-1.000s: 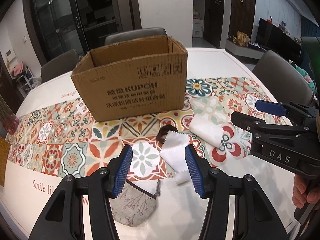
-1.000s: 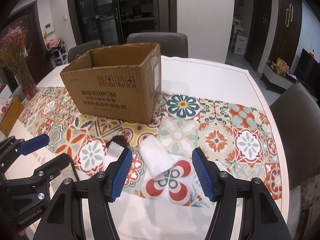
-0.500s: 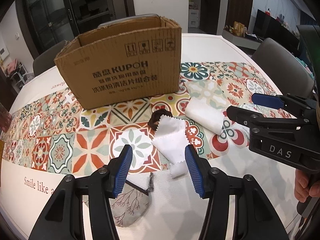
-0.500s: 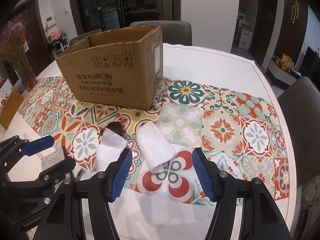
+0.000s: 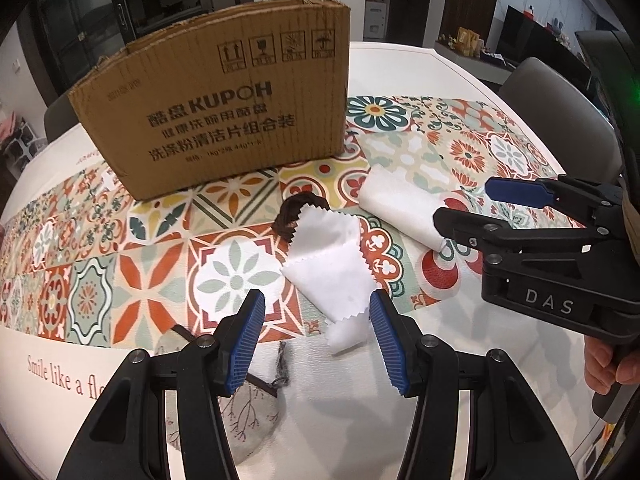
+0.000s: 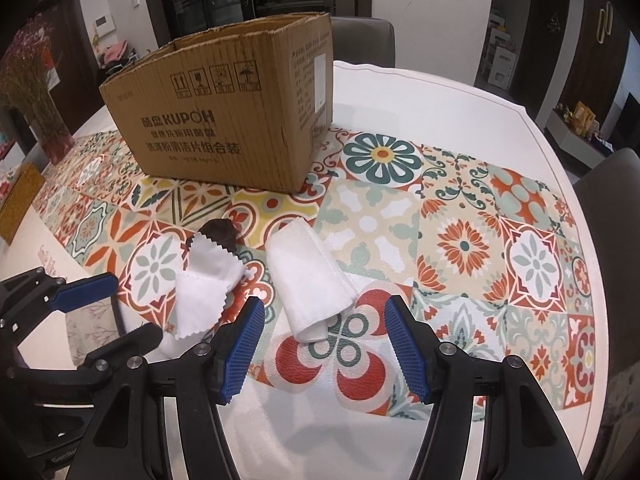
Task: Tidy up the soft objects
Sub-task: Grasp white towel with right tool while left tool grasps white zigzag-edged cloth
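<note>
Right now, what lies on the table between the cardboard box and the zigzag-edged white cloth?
A dark brown hair tie lies between the cardboard box and the zigzag-edged white cloth, partly under the cloth; both wrist views show it.

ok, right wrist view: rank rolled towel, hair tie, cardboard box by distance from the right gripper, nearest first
1. Rolled towel, just ahead of the right gripper, slightly left.
2. Hair tie, farther back and left, partly under the white cloth.
3. Cardboard box, at the back.

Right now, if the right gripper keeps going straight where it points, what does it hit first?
Probably the rolled white towel; the near end lies between the open fingers of the right gripper, though depth is unclear.
</note>
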`<action>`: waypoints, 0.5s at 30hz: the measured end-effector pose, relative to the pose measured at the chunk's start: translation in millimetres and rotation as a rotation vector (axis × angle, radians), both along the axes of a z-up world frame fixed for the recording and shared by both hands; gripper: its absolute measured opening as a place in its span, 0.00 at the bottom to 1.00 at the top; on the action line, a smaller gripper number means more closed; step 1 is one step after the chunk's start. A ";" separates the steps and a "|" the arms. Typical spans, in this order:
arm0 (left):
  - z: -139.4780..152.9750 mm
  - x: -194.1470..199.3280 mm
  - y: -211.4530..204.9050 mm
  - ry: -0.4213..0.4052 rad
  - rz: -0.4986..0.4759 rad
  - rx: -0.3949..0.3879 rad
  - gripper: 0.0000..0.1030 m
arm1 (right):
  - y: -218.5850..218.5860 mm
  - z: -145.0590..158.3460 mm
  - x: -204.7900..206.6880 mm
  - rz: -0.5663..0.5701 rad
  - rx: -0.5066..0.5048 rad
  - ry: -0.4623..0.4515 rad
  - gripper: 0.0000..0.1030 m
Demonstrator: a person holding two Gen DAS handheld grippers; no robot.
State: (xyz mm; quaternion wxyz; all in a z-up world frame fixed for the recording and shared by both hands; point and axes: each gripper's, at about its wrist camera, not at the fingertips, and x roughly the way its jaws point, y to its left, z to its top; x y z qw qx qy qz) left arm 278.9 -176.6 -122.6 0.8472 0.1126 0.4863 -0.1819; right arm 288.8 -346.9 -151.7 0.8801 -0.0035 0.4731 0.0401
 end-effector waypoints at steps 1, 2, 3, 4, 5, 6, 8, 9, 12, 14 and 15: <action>-1.6 0.8 -0.6 0.005 -0.004 -0.003 0.52 | 0.2 -0.9 0.7 0.005 0.001 0.002 0.61; -2.5 1.2 -1.0 0.008 -0.006 -0.004 0.52 | 1.3 -2.3 1.4 0.011 0.001 0.005 0.61; -3.9 1.8 -1.8 0.012 -0.010 -0.007 0.52 | 2.5 -3.7 2.6 0.018 -0.001 0.007 0.61; -5.2 2.4 -2.6 0.014 -0.014 -0.008 0.52 | 3.1 -4.7 3.2 0.025 -0.002 0.006 0.61; -6.0 2.9 -3.3 0.015 -0.016 -0.010 0.52 | 3.8 -5.7 4.1 0.030 -0.003 0.009 0.61; -6.8 3.4 -3.8 0.017 -0.019 -0.012 0.52 | 4.4 -7.0 5.4 0.035 -0.004 0.012 0.61; -9.0 5.1 -5.8 0.025 -0.027 -0.015 0.52 | 4.6 -8.8 7.6 0.041 -0.007 0.017 0.61; -9.9 5.9 -6.9 0.025 -0.032 -0.014 0.52 | 4.9 -10.0 9.1 0.044 -0.010 0.019 0.61; -13.5 8.9 -10.6 0.028 -0.044 -0.006 0.52 | 5.5 -14.0 13.7 0.051 -0.010 0.031 0.61; -15.9 12.0 -13.3 0.034 -0.052 -0.005 0.53 | 5.6 -15.8 15.8 0.057 -0.008 0.039 0.61; -17.0 13.3 -15.0 0.035 -0.054 -0.001 0.53 | 5.9 -17.1 17.2 0.058 -0.009 0.042 0.61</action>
